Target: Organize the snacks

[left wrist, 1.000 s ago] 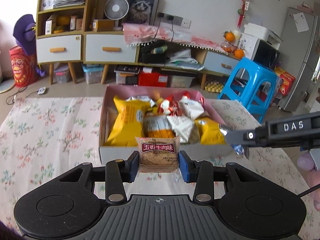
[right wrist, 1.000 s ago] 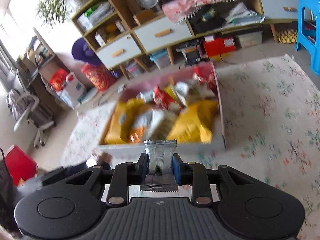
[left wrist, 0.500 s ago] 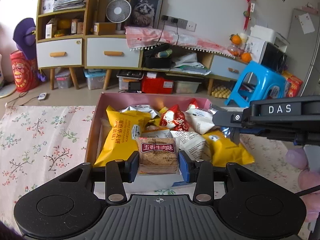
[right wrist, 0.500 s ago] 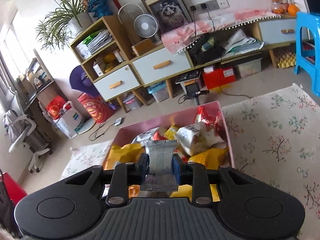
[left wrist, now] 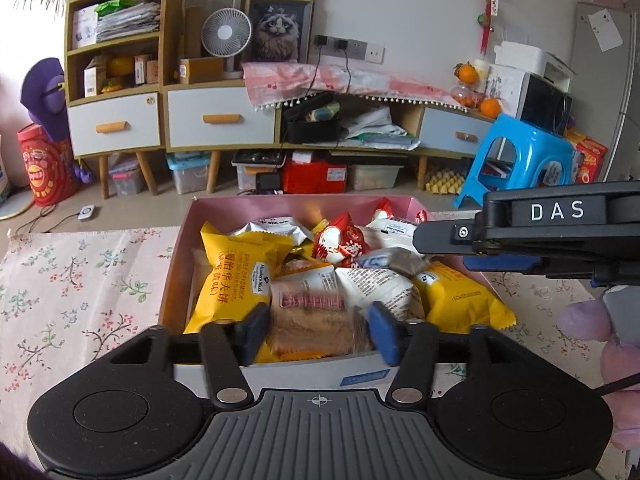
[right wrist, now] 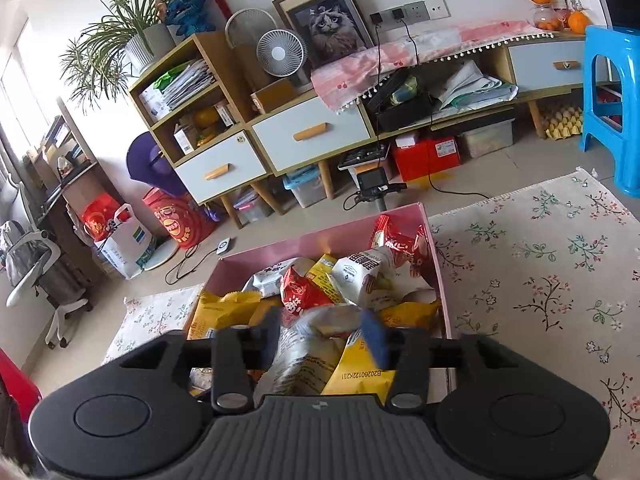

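Note:
A pink box (left wrist: 280, 204) full of snack packets sits on a floral cloth; it also shows in the right wrist view (right wrist: 264, 258). My left gripper (left wrist: 318, 326) is over the box's near edge with its jaws spread. The brown beef-flavour snack packet (left wrist: 316, 326) lies blurred between them, apart from both pads. My right gripper (right wrist: 324, 330) hangs over the box with its jaws wide. The silver packet (right wrist: 340, 318) is blurred and free between them; in the left wrist view it sits on the pile (left wrist: 396, 260) under the right gripper's fingers (left wrist: 444, 236).
The floral cloth (left wrist: 72, 280) spreads left and right of the box (right wrist: 540, 280). Behind are a low cabinet with drawers (left wrist: 216, 120), a shelf unit, a fan, and a blue stool (left wrist: 524, 156). A gloved hand (left wrist: 588, 320) holds the right gripper.
Both grippers moved forward over the box and opened. The beef-flavour packet and the silver packet were let go and are dropping onto the pile.

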`<state>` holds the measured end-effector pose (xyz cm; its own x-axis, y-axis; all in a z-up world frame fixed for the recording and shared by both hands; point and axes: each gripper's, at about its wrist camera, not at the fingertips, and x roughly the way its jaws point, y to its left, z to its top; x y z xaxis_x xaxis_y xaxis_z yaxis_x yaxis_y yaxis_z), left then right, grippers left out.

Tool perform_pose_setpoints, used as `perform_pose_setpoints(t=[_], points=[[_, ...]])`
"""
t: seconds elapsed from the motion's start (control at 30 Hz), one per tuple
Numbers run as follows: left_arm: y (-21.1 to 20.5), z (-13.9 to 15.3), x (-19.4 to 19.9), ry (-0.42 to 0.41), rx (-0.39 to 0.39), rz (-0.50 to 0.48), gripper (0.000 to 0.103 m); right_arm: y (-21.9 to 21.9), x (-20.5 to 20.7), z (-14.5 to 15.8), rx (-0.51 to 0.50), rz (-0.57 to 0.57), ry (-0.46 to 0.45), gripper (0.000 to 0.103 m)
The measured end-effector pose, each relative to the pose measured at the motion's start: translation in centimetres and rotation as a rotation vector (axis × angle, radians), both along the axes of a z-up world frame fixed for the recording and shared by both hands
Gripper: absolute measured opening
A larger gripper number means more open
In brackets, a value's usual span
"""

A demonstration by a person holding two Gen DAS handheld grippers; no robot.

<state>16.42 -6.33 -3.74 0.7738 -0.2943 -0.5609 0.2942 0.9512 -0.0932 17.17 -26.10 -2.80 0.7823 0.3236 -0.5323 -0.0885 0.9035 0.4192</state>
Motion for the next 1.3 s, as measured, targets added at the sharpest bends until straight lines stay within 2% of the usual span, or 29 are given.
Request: perform_pose_setpoints(t=[0.03, 0.23, 0.37, 0.47, 0.6, 0.83, 1.0, 1.07, 1.3], points=[[0.1, 0.2, -0.2, -0.006, -0.002, -0.007, 0.071, 0.0, -0.2, 0.1, -0.003, -0.002, -0.002, 0.048], [0.3, 1.5, -1.7, -0.017, -0.008, -0.027, 0.087, 0.1, -1.0, 0.5, -0.001, -0.006, -0.008, 0.066], [0.9, 2.3, -3.0, 0.011, -0.045, -0.064, 0.091, 0.0, -2.2, 1.0, -0.021, -0.013, -0.018, 0.074], [1.5, 2.5, -4.2, 0.025, -0.048, -0.064, 0.094, -0.1, -3.6, 1.4, -0.074, -0.021, -0.031, 0.078], [2.0, 2.5, -5.9, 0.025, 0.003, -0.056, 0.095, -0.2, -5.0, 1.9, -0.124, -0.026, -0.037, 0.081], [3.3, 2.0, -8.7, 0.064, 0.047, -0.047, 0.097, -0.7, -7.8, 1.7, -0.122, -0.055, -0.009, 0.083], [4.8, 1.4, -11.0, 0.07, 0.076, -0.038, 0.099, 0.2, -10.1, 1.7, -0.2, -0.05, 0.007, 0.086], [5.1, 1.4, -11.3, 0.097, 0.083, -0.003, 0.099, 0.4, -11.1, 1.7, -0.22, -0.042, 0.007, 0.087], [6.5, 1.5, -12.8, 0.182, 0.028, 0.099, 0.101, 1.4, -13.9, 1.8, -0.241, -0.101, 0.027, 0.09]])
